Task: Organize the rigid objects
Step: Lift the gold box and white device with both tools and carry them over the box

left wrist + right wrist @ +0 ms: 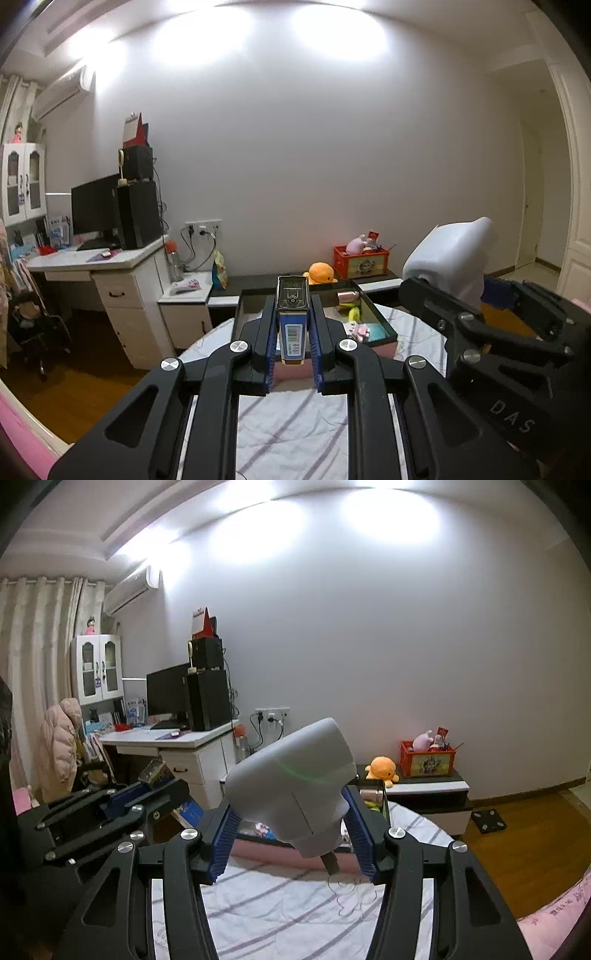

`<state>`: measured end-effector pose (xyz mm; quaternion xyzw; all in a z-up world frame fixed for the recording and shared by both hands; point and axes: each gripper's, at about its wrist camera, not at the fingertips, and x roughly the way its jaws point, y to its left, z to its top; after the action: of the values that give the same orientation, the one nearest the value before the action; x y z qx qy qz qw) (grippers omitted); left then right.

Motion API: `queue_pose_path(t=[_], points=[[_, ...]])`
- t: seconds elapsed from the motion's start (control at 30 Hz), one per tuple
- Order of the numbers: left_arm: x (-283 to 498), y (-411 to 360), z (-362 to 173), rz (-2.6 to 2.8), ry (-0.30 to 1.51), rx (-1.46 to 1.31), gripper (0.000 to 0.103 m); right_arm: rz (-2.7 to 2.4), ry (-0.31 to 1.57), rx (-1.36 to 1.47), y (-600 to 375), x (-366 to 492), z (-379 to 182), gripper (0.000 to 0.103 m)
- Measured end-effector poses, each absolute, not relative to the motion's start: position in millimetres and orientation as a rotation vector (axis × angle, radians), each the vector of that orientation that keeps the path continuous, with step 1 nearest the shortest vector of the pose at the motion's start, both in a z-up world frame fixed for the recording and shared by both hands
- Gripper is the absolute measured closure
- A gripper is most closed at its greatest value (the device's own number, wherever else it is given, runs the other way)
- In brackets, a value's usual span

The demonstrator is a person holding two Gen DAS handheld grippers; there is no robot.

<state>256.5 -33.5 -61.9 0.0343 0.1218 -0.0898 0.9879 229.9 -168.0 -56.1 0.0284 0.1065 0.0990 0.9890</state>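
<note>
Blue barcoded box [292,325], grey device [295,790], purple-striped white sheet [291,432]

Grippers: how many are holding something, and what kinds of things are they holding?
Blue lighter: 1, in the left gripper
Grey plug: 1, in the right gripper
Total: 2 things, 2 grippers holding.

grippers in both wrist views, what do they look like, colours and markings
The left gripper and the right gripper look alike: matte black linkage arms with slotted cut-outs, round silver pivot bolts, and ribbed blue finger pads. In the left wrist view the right gripper's black body carries pale "DAS" lettering.
</note>
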Motion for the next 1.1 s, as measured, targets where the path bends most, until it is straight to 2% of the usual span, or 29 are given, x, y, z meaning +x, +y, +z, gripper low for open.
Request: queue_pose_path(t=[0.33, 0.63, 0.87, 1.1], points=[[288.6, -45.0, -54.1, -0.122, 0.184, 0.141, 0.088, 0.197, 0.197, 0.056, -169.8, 256.9, -54.2, 0.047], [348.0, -53.3, -60.4, -0.117, 0.192, 0.184, 0.088, 0.186, 0.222, 0.051, -173.0, 303.7, -62.1, 0.047], [428.4, -58.6, -86.9, -0.169, 0.312, 0.180, 0.088, 0.177, 0.314, 0.029, -178.8, 373.6, -80.9, 0.047], [511.0, -63.7, -135.7, -0.140, 0.473, 0.201, 0.088, 0.154, 0.482, -0.005, -178.3, 446.6, -126.9, 0.047]])
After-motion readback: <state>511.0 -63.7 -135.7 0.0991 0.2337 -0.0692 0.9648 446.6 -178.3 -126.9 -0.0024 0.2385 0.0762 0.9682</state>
